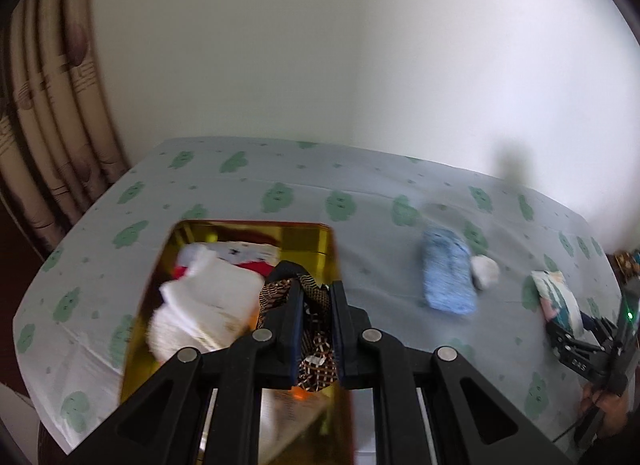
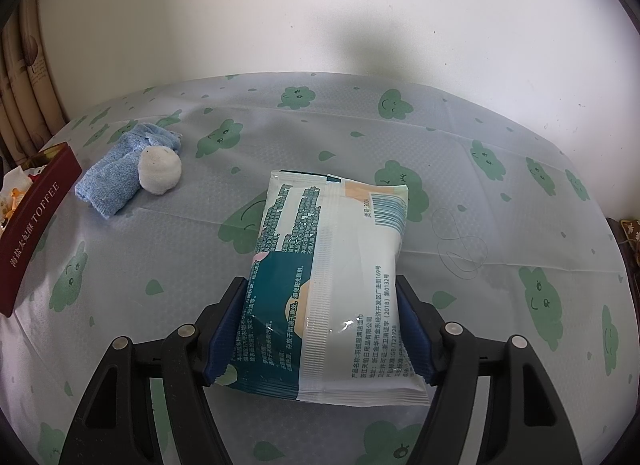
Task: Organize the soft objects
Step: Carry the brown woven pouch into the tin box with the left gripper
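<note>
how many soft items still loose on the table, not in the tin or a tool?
2: a blue towel and a white ball touching it, lying between the tin and the wipes pack. More may lie out of view.

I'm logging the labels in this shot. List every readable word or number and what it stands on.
"TOFFEE", after a row of white Chinese characters: on the dark red side of the tin box.
"2018", "169" and "0132", inside lines of Chinese print: on the back of the wipes packet.
Barcode digits and the teal-panel print on the packet: too small to read.
Left wrist view: no readable text.
</note>
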`<state>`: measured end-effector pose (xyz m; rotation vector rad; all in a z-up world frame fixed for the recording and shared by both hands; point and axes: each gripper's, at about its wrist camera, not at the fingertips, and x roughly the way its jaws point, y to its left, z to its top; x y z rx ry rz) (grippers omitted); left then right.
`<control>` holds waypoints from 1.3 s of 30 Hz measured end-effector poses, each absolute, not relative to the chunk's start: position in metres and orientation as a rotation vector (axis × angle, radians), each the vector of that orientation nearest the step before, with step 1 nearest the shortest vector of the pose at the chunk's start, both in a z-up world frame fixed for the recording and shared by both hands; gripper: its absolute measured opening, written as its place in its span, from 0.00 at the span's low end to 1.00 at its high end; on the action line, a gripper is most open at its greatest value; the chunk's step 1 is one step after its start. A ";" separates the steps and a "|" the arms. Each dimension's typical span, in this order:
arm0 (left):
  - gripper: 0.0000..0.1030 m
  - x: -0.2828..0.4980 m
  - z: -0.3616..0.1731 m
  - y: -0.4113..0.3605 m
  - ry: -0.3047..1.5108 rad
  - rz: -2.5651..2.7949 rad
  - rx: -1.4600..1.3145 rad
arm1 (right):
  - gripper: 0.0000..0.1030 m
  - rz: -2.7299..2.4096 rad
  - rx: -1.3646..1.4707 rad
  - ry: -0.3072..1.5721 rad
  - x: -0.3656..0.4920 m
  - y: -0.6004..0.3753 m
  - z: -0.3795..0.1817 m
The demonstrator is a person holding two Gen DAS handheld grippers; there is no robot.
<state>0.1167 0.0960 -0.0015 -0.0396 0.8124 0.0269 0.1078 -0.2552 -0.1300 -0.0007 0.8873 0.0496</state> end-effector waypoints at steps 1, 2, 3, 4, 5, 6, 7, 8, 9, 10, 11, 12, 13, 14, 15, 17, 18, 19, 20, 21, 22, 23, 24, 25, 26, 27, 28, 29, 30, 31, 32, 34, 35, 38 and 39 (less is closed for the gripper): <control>0.12 0.119 0.000 0.102 0.814 0.038 -0.044 | 0.66 0.050 -0.001 0.888 0.108 -0.255 -0.130; 0.12 0.121 0.000 0.106 0.813 0.045 -0.048 | 0.66 0.050 0.000 0.889 0.108 -0.255 -0.130; 0.12 0.124 0.001 0.112 0.814 0.060 -0.052 | 0.66 0.049 0.000 0.889 0.107 -0.255 -0.131; 0.12 0.126 0.002 0.116 0.817 0.066 -0.053 | 0.66 0.049 0.001 0.889 0.107 -0.254 -0.131; 0.12 0.129 0.002 0.120 0.819 0.070 -0.054 | 0.66 0.049 0.001 0.890 0.106 -0.254 -0.131; 0.12 0.131 0.002 0.124 0.815 0.081 -0.050 | 0.66 0.049 0.001 0.890 0.107 -0.255 -0.131; 0.12 0.133 0.002 0.126 0.814 0.087 -0.044 | 0.66 0.049 0.001 0.890 0.107 -0.255 -0.131; 0.12 0.137 0.002 0.129 0.815 0.090 -0.040 | 0.66 0.049 0.001 0.890 0.107 -0.254 -0.131; 0.12 0.139 0.002 0.130 0.815 0.093 -0.039 | 0.66 0.049 0.000 0.890 0.108 -0.255 -0.131; 0.12 0.144 0.002 0.131 0.819 0.099 -0.036 | 0.67 0.049 0.000 0.890 0.108 -0.255 -0.131; 0.12 0.148 0.002 0.133 0.824 0.104 -0.031 | 0.67 0.049 0.001 0.890 0.107 -0.255 -0.131; 0.12 0.150 0.002 0.133 0.824 0.107 -0.031 | 0.67 0.049 0.001 0.890 0.108 -0.255 -0.131; 0.12 0.155 0.003 0.135 0.823 0.109 -0.031 | 0.67 0.049 0.001 0.890 0.108 -0.256 -0.130; 0.12 0.157 0.004 0.135 0.823 0.110 -0.032 | 0.67 0.050 0.002 0.890 0.107 -0.255 -0.131; 0.12 0.161 0.004 0.136 0.822 0.111 -0.034 | 0.67 0.050 0.001 0.891 0.108 -0.255 -0.130; 0.12 0.168 0.004 0.138 0.834 0.107 -0.049 | 0.67 0.050 0.001 0.892 0.108 -0.255 -0.131; 0.12 0.171 0.003 0.138 0.845 0.098 -0.058 | 0.67 0.050 0.002 0.893 0.108 -0.256 -0.131; 0.12 0.174 0.001 0.137 0.853 0.090 -0.063 | 0.67 0.050 0.004 0.896 0.108 -0.255 -0.131; 0.12 0.175 -0.001 0.135 0.857 0.089 -0.060 | 0.67 0.050 0.006 0.898 0.108 -0.255 -0.131; 0.12 0.177 -0.003 0.133 0.865 0.083 -0.051 | 0.67 0.050 0.007 0.898 0.108 -0.255 -0.132; 0.12 0.179 -0.006 0.130 0.876 0.078 -0.042 | 0.67 0.049 0.007 0.898 0.108 -0.255 -0.132; 0.12 0.181 -0.009 0.127 0.882 0.081 -0.035 | 0.67 0.049 0.007 0.898 0.108 -0.254 -0.132; 0.12 0.183 -0.012 0.126 0.887 0.082 -0.032 | 0.67 0.049 0.006 0.898 0.108 -0.255 -0.132; 0.12 0.186 -0.016 0.125 0.898 0.076 -0.034 | 0.67 0.049 0.007 0.898 0.109 -0.256 -0.132; 0.12 0.187 -0.019 0.124 0.905 0.079 -0.036 | 0.67 0.049 0.007 0.898 0.108 -0.255 -0.132; 0.12 0.188 -0.020 0.125 0.909 0.083 -0.038 | 0.67 0.050 0.006 0.898 0.108 -0.255 -0.132; 0.12 0.190 -0.023 0.125 0.917 0.085 -0.039 | 0.67 0.050 0.006 0.898 0.109 -0.256 -0.132; 0.13 0.191 -0.026 0.125 0.923 0.087 -0.037 | 0.67 0.050 0.006 0.898 0.108 -0.255 -0.132; 0.13 0.192 -0.027 0.126 0.925 0.095 -0.034 | 0.67 0.050 0.006 0.898 0.109 -0.255 -0.132; 0.13 0.193 -0.030 0.126 0.931 0.099 -0.029 | 0.67 0.050 0.006 0.898 0.109 -0.256 -0.132; 0.15 0.193 -0.030 0.127 0.933 0.096 -0.030 | 0.67 0.050 0.006 0.898 0.109 -0.256 -0.132; 0.17 0.193 -0.033 0.128 0.943 0.101 -0.037 | 0.67 0.050 0.006 0.899 0.109 -0.256 -0.132; 0.19 0.194 -0.034 0.128 0.946 0.100 -0.041 | 0.67 0.050 0.006 0.899 0.108 -0.255 -0.132; 0.27 0.195 -0.037 0.128 0.957 0.108 -0.040 | 0.67 0.050 0.006 0.899 0.108 -0.255 -0.133; 0.27 0.195 -0.037 0.127 0.959 0.103 -0.039 | 0.67 0.050 0.006 0.899 0.109 -0.256 -0.132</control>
